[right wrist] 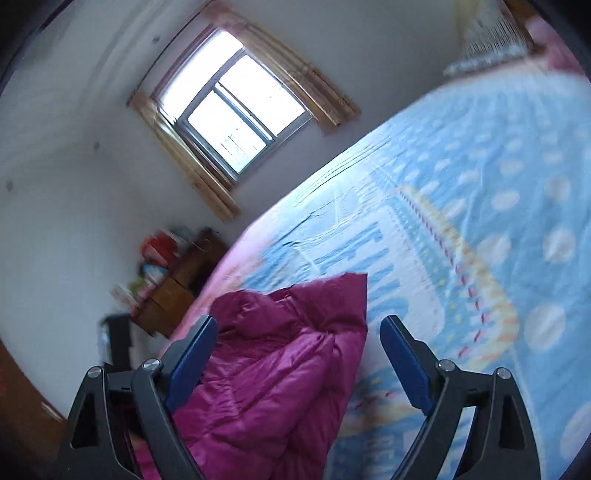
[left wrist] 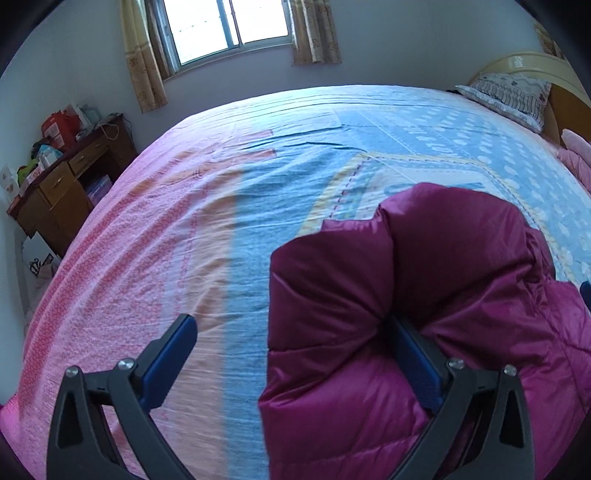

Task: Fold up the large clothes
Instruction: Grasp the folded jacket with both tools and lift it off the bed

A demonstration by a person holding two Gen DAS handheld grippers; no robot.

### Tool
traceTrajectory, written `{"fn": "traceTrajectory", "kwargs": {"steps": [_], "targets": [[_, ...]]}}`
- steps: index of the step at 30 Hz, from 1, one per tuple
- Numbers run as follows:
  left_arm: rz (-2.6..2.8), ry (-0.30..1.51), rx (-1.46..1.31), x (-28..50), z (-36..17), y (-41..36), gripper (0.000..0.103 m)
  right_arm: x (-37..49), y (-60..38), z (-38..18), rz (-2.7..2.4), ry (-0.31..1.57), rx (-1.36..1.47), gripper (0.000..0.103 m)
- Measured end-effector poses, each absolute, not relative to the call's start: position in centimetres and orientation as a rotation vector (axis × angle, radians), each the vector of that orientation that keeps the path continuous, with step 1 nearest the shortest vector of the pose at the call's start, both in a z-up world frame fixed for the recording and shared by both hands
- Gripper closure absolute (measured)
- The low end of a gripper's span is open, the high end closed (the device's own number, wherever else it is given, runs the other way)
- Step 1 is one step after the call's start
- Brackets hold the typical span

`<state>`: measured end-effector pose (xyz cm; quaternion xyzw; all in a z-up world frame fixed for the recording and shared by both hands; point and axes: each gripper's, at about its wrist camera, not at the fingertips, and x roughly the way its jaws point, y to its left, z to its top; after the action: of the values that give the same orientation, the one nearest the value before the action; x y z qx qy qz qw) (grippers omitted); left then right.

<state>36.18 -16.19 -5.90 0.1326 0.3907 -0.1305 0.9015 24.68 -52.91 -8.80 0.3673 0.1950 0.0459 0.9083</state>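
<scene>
A magenta quilted puffer jacket (left wrist: 443,258) lies bunched on the bed at the lower right of the left wrist view. My left gripper (left wrist: 291,319) stands open and wide. Its right finger (left wrist: 417,354) is sunk into a fold of the jacket, while the left finger (left wrist: 177,347) hangs over bare sheet, apart from the cloth. In the right wrist view, blurred, the jacket (right wrist: 280,369) is heaped low in the middle. My right gripper (right wrist: 298,320) is open around the heap's top, with the cloth close to the left finger (right wrist: 195,350) and clear of the right one.
The bed sheet (left wrist: 240,192) is pink on the left and blue-patterned on the right (right wrist: 480,184). A cluttered wooden desk (left wrist: 66,184) stands past the bed's left edge. A pillow (left wrist: 506,96) and headboard are at the far right, and a curtained window (left wrist: 229,26) is behind.
</scene>
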Motion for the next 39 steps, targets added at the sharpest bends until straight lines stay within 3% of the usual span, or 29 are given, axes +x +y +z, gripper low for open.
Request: {"fn": "traceTrajectory", "kwargs": {"steps": [6, 11, 16, 21, 22, 24, 27, 32, 39], "targets": [[-0.421, 0.838, 0.122, 34.4, -4.1, -13.1, 0.0, 25.4, -53.9, -10.6, 0.15, 0.498, 0.896, 0.013], [-0.616, 1.002, -0.161, 34.9, -7.2, -11.8, 0.0, 25.9, -53.0, -10.8, 0.16, 0.549, 0.876, 0.013], [-0.687, 1.075, -0.29, 36.0, -9.5, -11.2, 0.0, 28.2, -49.4, -11.0, 0.171, 0.686, 0.694, 0.013], [-0.724, 1.009, -0.193, 34.7, -9.6, -11.9, 0.003, 30.1, -45.3, -11.2, 0.258, 0.771, 0.546, 0.016], [-0.721, 1.003, -0.195, 34.6, -9.5, -12.0, 0.009, 30.3, -44.7, -11.3, 0.268, 0.78, 0.527, 0.019], [-0.728, 0.988, -0.185, 33.9, -9.3, -12.2, 0.024, 30.6, -44.4, -11.5, 0.306, 0.776, 0.542, 0.043], [-0.685, 0.957, -0.12, 32.5, -8.2, -12.7, 0.037, 30.5, -43.6, -11.4, 0.319, 0.775, 0.533, 0.051], [-0.627, 0.907, -0.026, 27.8, -5.8, -12.1, 0.048, 28.0, -41.9, -11.3, 0.316, 0.758, 0.57, 0.056], [-0.51, 0.878, 0.015, 21.7, -4.3, -7.9, 0.052, 22.0, -36.6, -11.1, 0.35, 0.73, 0.641, 0.058]]}}
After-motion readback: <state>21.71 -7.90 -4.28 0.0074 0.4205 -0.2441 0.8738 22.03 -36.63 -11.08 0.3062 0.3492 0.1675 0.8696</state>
